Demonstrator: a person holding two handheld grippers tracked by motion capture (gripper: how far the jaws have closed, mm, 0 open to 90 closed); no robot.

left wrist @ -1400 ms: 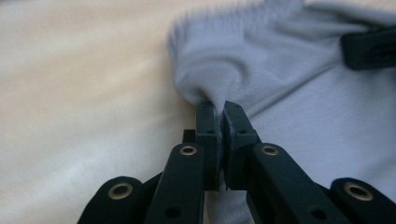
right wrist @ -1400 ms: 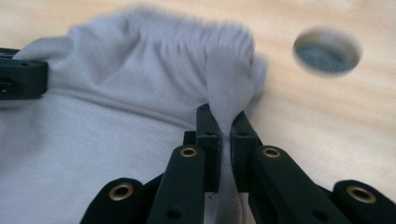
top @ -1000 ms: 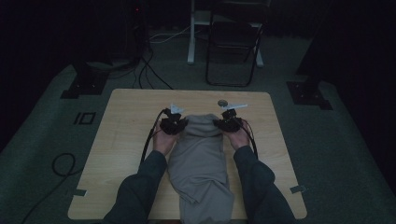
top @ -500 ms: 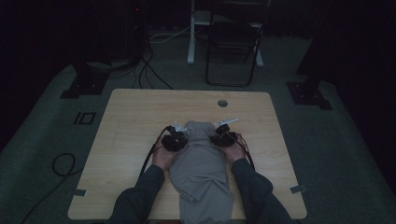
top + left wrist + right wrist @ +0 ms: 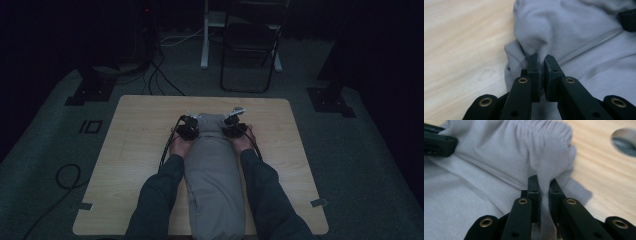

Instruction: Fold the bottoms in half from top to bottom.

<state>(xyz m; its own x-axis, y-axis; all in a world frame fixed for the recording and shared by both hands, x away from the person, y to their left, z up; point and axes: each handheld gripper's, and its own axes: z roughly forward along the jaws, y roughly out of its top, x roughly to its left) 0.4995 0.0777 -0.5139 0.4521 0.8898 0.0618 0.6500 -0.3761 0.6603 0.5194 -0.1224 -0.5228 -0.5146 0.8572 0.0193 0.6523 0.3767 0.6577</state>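
A grey garment (image 5: 212, 170) lies lengthwise down the middle of the wooden table (image 5: 135, 150), between the person's forearms. My left gripper (image 5: 189, 126) is shut on the left corner of its far end. The left gripper view shows a fold of garment (image 5: 579, 30) pinched between the left gripper's (image 5: 541, 58) jaws. At the right corner my right gripper (image 5: 231, 124) is shut on a bunched ridge of garment (image 5: 486, 157), which rises between the right gripper's (image 5: 544, 181) jaws. The far end bulges between the two grippers.
A round hole (image 5: 625, 141) in the tabletop lies just beyond the garment's far right corner. Past the table stand a folding chair (image 5: 250, 45) and a white post, and cables (image 5: 65, 175) run over the carpet at the left. Bare wood lies on both sides of the garment.
Both hands drew the garment's far end toward the person, then carried it away again. The grippers now stand closer together, and the cloth bulges up between them.
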